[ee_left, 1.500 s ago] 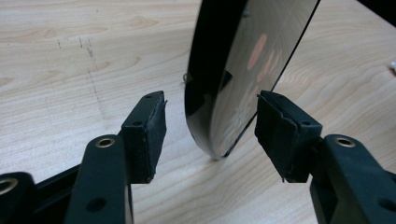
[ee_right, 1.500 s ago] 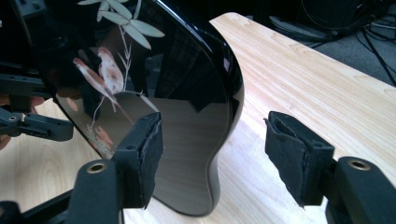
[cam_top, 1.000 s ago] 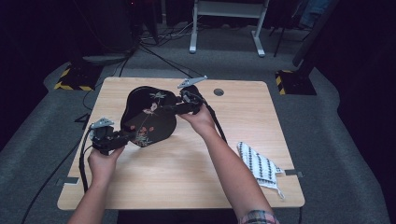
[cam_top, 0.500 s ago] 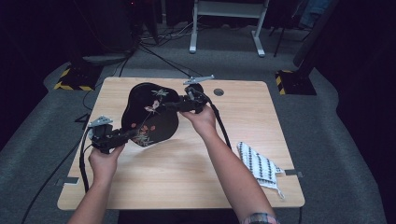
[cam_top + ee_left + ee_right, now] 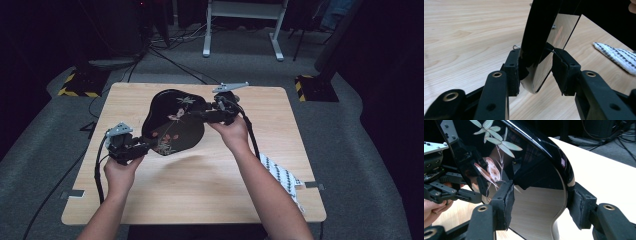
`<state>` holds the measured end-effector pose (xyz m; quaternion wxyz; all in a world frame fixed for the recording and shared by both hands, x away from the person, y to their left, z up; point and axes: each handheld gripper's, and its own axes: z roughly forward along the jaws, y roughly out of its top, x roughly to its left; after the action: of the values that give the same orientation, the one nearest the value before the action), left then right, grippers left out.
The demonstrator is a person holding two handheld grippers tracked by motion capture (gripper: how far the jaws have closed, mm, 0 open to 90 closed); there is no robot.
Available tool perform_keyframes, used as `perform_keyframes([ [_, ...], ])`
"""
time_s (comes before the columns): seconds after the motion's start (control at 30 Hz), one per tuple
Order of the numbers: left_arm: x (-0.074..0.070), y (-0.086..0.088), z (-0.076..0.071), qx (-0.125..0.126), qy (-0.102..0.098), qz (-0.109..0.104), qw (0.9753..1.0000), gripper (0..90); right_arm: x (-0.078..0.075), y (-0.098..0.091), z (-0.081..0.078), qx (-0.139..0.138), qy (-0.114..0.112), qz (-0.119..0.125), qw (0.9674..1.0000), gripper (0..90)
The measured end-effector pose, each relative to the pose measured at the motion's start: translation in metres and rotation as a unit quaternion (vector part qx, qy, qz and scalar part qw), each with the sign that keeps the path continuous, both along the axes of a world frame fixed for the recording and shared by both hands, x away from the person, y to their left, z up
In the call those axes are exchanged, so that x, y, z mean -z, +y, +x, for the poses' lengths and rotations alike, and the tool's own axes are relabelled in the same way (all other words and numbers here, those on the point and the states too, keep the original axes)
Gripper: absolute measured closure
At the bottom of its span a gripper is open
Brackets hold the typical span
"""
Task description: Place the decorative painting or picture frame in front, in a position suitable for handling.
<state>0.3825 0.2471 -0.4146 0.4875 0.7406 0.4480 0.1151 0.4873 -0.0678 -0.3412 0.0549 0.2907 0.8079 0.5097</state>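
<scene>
Lifted since before, black tray (image 5: 175, 122) sits clamped in both jaws, its underside hidden.

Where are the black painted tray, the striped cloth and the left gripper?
black painted tray (image 5: 175, 125), high view, its decorated middle.
striped cloth (image 5: 282, 176), high view, its patterned middle.
left gripper (image 5: 535, 68), left gripper view, between its jaws.

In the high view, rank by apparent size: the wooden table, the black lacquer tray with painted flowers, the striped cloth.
1. Light wooden table, largest by far.
2. Glossy black lacquer tray with painted flowers, held off the tabletop between both grippers.
3. Black-and-white striped cloth at the table's right edge, smallest; partly hidden by a forearm.
</scene>
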Motion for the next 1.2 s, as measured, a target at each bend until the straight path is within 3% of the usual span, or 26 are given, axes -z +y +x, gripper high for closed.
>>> perform_keyframes([
  [0.3,-0.002,-0.030,-0.007,0.036,-0.002,0.013,0.9992,61.8,-0.004,-0.035,-0.022,0.015,-0.009,-0.002,0.9998,43.0],
  [0.5,0.008,-0.047,-0.010,0.052,0.004,0.026,0.9983,62.9,0.005,-0.052,-0.030,0.024,-0.006,-0.003,0.9997,41.5],
  [1.0,0.023,-0.063,-0.015,0.064,0.023,0.040,0.9969,64.1,0.033,-0.069,-0.032,0.029,0.024,0.002,0.9993,39.7],
  [1.2,0.026,-0.066,-0.017,0.069,0.021,0.043,0.9964,64.3,0.041,-0.073,-0.034,0.032,0.022,0.006,0.9992,39.2],
])
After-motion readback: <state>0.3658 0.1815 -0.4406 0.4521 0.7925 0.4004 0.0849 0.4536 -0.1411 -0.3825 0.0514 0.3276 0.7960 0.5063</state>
